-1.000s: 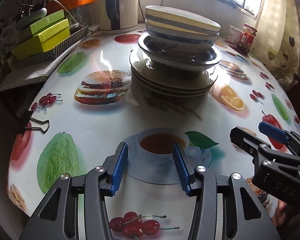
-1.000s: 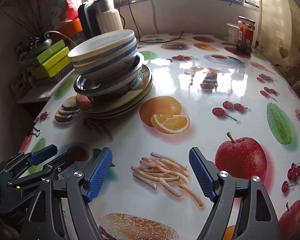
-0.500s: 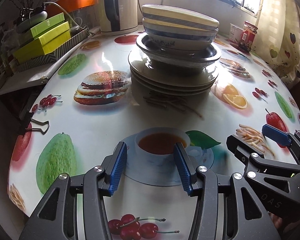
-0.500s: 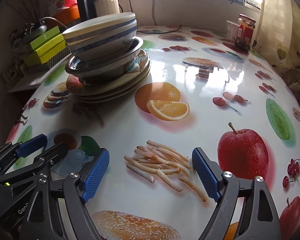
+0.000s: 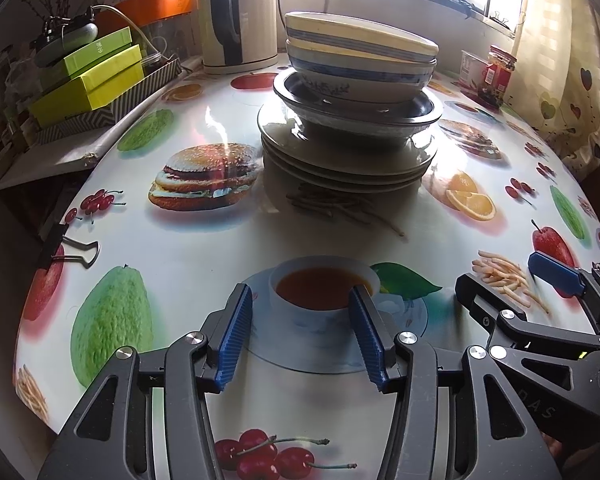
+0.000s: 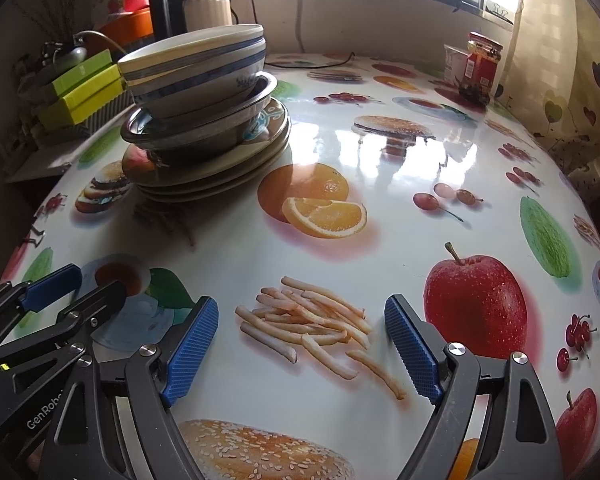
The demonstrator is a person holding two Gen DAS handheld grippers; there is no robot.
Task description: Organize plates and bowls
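left wrist view: the left gripper (image 5: 300,332) hangs over the near edge of the surface (image 5: 204,248), its jaws spread with nothing between them, having just been opening a little. past it, toward the far edge of the surface, stands the stack: two striped bowls (image 5: 360,64) nested in a metal bowl (image 5: 356,114), which sits on a pile of plates (image 5: 348,164). the top bowl is tilted. a kettle (image 5: 236,16) stands behind the stack near the far left corner, beside yellow-green boxes (image 5: 88,80) that lie off the left edge. a jar (image 5: 500,70) stands near the far right edge. a binder clip (image 5: 70,248) grips the left edge. the right gripper (image 5: 512,284) shows at the lower right, well apart from the stack.

right wrist view: the right gripper (image 6: 302,344) hangs over the near edge, jaws spread wide and empty, having just been opening. the bowls (image 6: 196,68), metal bowl (image 6: 204,124) and plates (image 6: 208,168) stand toward the far left part of the surface (image 6: 380,240), with the kettle (image 6: 188,4) behind them. the jar (image 6: 480,68) stands at the far right edge. the left gripper (image 6: 80,284) shows at the lower left, its jaws apart.
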